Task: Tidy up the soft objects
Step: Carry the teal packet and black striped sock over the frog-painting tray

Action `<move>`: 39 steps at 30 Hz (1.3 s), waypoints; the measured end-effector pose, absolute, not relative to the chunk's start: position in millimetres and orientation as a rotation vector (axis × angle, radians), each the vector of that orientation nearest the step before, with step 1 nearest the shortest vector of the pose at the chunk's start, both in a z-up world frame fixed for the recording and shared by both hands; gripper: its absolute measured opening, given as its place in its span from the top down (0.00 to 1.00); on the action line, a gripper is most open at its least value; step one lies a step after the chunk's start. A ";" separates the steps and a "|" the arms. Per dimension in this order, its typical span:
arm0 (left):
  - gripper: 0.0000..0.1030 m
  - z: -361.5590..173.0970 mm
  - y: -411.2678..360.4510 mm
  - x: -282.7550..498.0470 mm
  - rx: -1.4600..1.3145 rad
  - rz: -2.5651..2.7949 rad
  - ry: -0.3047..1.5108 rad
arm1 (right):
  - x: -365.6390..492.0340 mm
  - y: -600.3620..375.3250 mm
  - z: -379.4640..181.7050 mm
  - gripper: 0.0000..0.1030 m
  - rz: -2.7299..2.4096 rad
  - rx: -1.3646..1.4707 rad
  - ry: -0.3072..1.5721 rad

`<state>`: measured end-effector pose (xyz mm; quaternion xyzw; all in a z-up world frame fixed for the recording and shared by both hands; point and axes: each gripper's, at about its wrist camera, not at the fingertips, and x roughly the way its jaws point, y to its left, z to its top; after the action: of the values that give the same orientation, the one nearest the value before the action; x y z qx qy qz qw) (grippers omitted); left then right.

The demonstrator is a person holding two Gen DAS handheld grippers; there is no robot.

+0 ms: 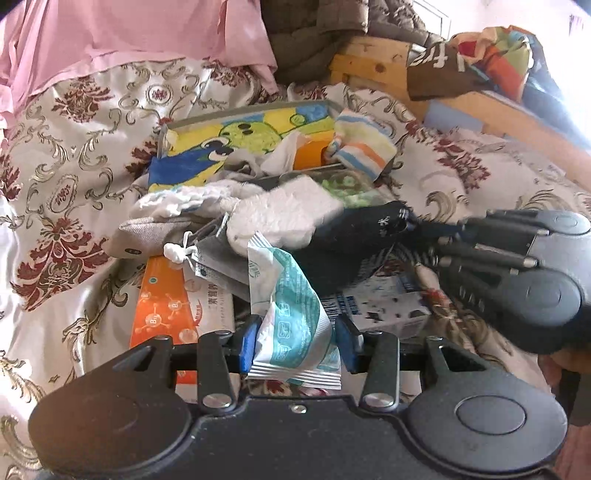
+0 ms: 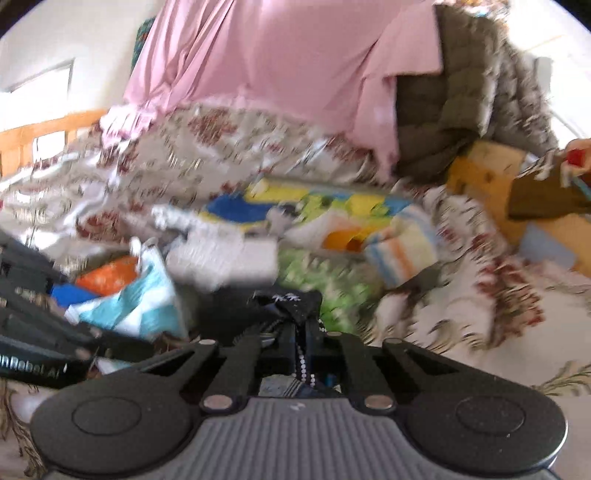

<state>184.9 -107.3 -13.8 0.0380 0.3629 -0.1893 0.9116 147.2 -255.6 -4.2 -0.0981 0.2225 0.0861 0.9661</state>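
A pile of soft things lies on a floral bedspread (image 1: pixel 74 177). My left gripper (image 1: pixel 293 341) is shut on a white and teal wipes packet (image 1: pixel 291 314), which stands up between the blue pads. My right gripper (image 2: pixel 301 328) is shut on a black sock (image 2: pixel 288 302) with a white mark; in the left wrist view it comes in from the right (image 1: pixel 428 236), holding the same black sock (image 1: pixel 369 225). A fluffy white sock (image 1: pixel 284 214), a grey sock (image 1: pixel 147 232) and a striped towel (image 1: pixel 364 144) lie in the pile. The right wrist view is blurred.
A shallow box with a colourful cartoon cloth (image 1: pixel 236 140) sits behind the pile. An orange box (image 1: pixel 166 299) lies at lower left. A pink sheet (image 1: pixel 110 40) and a dark quilted jacket (image 1: pixel 306 33) are at the back. A wooden bed frame (image 1: pixel 491 110) runs along the right.
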 end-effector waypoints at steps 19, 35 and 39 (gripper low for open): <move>0.56 55.2 -108.7 229.2 0.019 -0.380 0.555 | 217.8 -280.0 78.1 0.95 0.157 -0.037 0.220; 0.55 18.9 -107.9 430.1 -0.111 -0.288 0.601 | 436.2 -295.6 30.2 0.95 0.201 0.157 0.454; 0.55 -1.2 -106.1 453.6 -0.186 -0.273 0.672 | 451.1 -291.8 7.2 0.94 0.194 0.172 0.554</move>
<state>453.6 -106.1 -1.2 -0.0909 0.3283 -0.1332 0.9307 451.1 -291.8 7.2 0.0846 0.2726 0.0955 0.9536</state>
